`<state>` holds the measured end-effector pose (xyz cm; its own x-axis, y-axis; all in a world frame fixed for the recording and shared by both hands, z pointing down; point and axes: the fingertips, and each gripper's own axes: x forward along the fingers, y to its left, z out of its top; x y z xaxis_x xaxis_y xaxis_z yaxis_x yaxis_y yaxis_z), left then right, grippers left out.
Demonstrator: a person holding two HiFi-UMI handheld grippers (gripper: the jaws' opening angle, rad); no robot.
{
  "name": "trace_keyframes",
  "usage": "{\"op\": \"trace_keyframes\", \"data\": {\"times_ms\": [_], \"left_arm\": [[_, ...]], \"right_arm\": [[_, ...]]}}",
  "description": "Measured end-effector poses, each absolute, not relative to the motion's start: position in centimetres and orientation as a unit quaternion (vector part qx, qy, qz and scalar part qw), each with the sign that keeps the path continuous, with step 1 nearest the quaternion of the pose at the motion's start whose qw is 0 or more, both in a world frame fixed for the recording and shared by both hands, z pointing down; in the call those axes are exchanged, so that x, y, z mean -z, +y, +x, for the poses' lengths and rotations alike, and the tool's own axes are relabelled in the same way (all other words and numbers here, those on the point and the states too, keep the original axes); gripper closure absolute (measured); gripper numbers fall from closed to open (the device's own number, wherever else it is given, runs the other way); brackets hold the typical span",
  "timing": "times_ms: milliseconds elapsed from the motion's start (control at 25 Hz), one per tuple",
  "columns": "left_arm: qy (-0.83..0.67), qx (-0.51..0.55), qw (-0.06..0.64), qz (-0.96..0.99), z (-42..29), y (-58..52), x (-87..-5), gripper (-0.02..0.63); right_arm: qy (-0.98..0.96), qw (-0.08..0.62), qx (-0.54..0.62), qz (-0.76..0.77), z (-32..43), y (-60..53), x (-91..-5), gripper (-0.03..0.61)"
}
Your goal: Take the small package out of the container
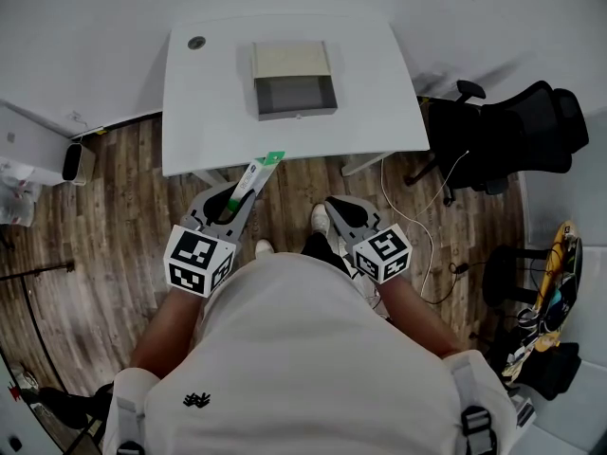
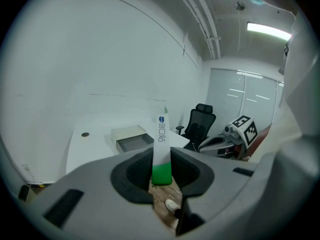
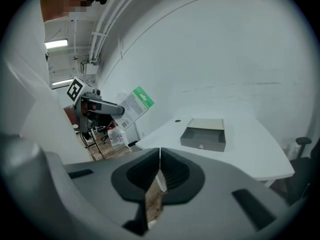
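The small package [image 1: 259, 172], a flat white pack with a green end, is held in my left gripper [image 1: 235, 200], whose jaws are shut on its lower part. It hangs over the floor in front of the white table [image 1: 209, 112]. In the left gripper view the package [image 2: 161, 149] stands upright between the pads. The container [image 1: 294, 81], a grey open drawer box, sits on the table's middle and looks empty. My right gripper [image 1: 341, 209] is shut on nothing, beside the left one. From the right gripper view the package [image 3: 134, 106] and the container [image 3: 204, 135] both show.
A black office chair [image 1: 512, 136] stands right of the table, with cables on the wooden floor [image 1: 114, 216]. A small round grommet [image 1: 196, 42] marks the table's far left corner. The person's legs and shoes are below the grippers.
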<state>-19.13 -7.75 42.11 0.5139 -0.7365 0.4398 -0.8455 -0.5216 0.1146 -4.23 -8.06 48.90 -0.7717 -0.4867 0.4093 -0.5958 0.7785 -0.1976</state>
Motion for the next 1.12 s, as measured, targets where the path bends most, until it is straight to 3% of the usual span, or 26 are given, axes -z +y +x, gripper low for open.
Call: {"op": "trace_keyframes", "data": {"times_ms": [1120], "left_arm": [[-0.442, -0.174, 0.15, 0.867, -18.0, -6.0, -40.8, 0.523]], "right_arm": [[-0.928, 0.176, -0.149, 0.292, -4.7, -7.1, -48.6, 0.571]]}}
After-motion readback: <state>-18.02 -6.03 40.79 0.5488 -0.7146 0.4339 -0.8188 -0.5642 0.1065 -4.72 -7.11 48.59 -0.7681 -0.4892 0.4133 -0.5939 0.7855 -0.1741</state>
